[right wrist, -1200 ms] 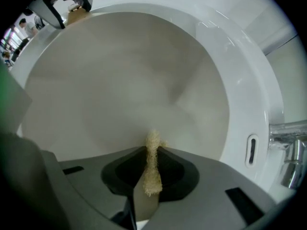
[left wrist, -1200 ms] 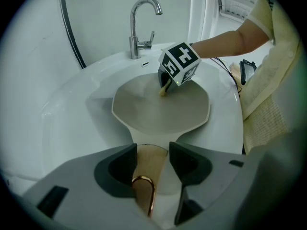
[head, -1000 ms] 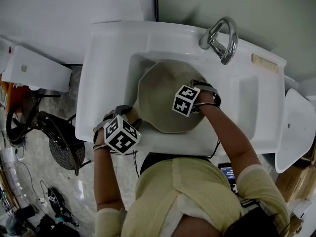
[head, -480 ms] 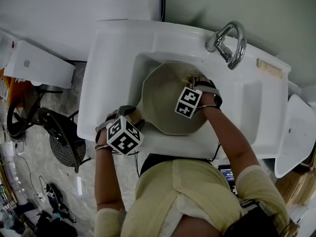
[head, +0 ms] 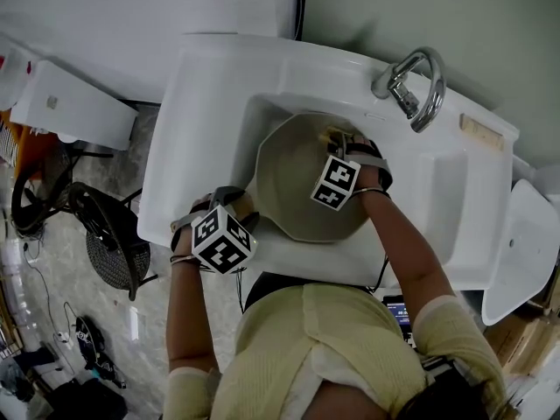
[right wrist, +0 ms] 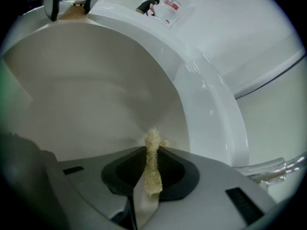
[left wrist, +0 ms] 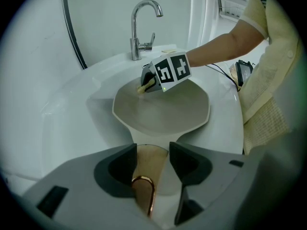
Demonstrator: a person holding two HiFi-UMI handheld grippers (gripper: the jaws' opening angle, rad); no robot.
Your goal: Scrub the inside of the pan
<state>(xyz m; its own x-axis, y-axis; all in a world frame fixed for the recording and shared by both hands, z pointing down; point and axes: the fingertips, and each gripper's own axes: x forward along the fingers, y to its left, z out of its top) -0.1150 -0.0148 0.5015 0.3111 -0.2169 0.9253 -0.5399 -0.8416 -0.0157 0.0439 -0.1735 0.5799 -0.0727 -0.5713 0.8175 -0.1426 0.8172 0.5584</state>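
Beige pan (head: 293, 178) with a faceted rim sits in the basin of the white sink (head: 206, 94), just below the chrome faucet (head: 411, 81). Its tan handle (left wrist: 144, 174), which carries a copper hanging loop, reaches over the near sink rim toward the person.

Left gripper (left wrist: 152, 155): at the near rim, jaws closed on the handle from both sides, clamping it.

Right gripper (right wrist: 152, 150): down inside the pan on the faucet side. Its jaws are pressed together on a strip of pale yellow fibrous scrub pad (right wrist: 153, 169), which sticks out past the tips. The pad end lies at the pan's inner side wall and seems to touch it, though the right gripper view does not fully settle this.

Pan interior is matte and even in tone.
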